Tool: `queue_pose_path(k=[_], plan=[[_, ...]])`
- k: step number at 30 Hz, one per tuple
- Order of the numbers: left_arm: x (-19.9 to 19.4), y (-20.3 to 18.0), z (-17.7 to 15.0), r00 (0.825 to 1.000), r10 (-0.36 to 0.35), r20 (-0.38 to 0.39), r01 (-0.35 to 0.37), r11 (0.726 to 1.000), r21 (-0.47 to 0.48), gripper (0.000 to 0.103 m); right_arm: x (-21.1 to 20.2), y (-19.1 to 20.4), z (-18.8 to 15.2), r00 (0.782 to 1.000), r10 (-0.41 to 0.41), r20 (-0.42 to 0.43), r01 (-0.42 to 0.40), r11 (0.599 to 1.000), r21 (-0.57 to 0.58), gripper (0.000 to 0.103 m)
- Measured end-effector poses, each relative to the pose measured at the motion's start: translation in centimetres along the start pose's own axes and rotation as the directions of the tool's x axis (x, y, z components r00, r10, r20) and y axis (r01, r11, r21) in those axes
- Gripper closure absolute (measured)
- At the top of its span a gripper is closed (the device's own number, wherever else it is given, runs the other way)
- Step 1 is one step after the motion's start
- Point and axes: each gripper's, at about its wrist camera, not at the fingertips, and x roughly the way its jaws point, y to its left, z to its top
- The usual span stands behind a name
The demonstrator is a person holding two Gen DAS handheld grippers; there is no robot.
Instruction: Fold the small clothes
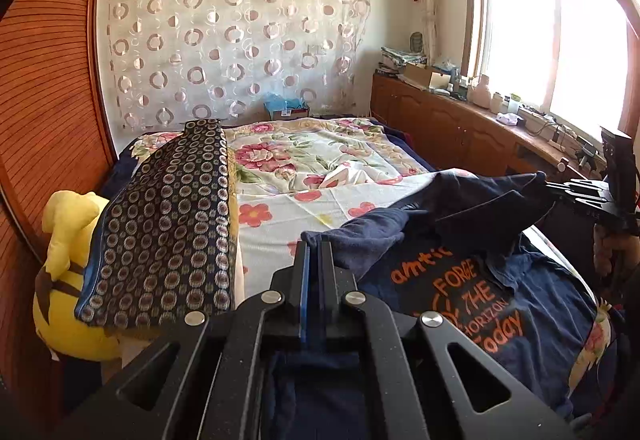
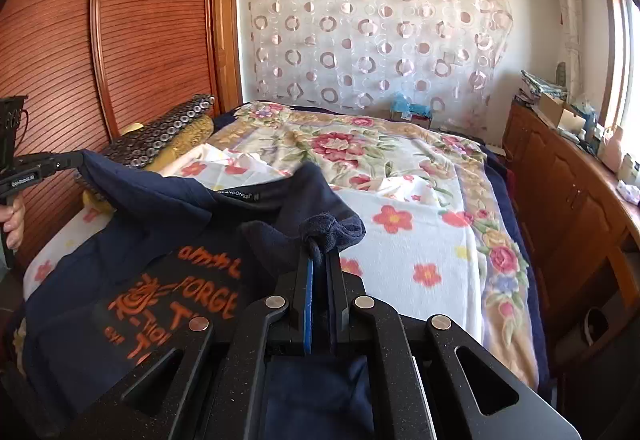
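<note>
A navy T-shirt point(image 1: 540, 292) with orange lettering hangs between my two grippers over the near end of the bed; it also shows in the right wrist view point(image 2: 168, 224). My left gripper point(image 1: 317, 246) is shut on one top corner of the shirt. My right gripper point(image 2: 323, 256) is shut on the other top corner, with cloth bunched over its fingertips. Each gripper also shows from the other's camera, the right one point(image 1: 560, 187) at the far right and the left one point(image 2: 76, 160) at the far left, both pinching the shirt's edge.
The bed has a floral sheet point(image 2: 400, 200). A patterned pillow point(image 1: 168, 224) and a yellow plush toy point(image 1: 68, 240) lie on the left, against a wooden wardrobe point(image 2: 120, 40). A wooden cabinet point(image 2: 568, 192) with clutter runs along the right, under the window.
</note>
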Motion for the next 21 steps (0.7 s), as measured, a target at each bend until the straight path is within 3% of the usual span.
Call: queue_pose_path(k=[15, 21], plan=[[-8.8, 2.4, -7.3, 0.997, 0.014, 0.082, -0.002, 0.989, -0.149, 0.099, -10.6, 0.4, -7.7, 0.998, -0.054, 0.014, 0.052, 0.995, 0.084, 0.098], [-11.8, 2.3, -8.8, 0.996, 0.035, 0.084, -0.022, 0.989, -0.147, 0.099, -13.9, 1.0, -7.2, 0.998, -0.054, 0.041, 0.05, 0.994, 0.097, 0.098]])
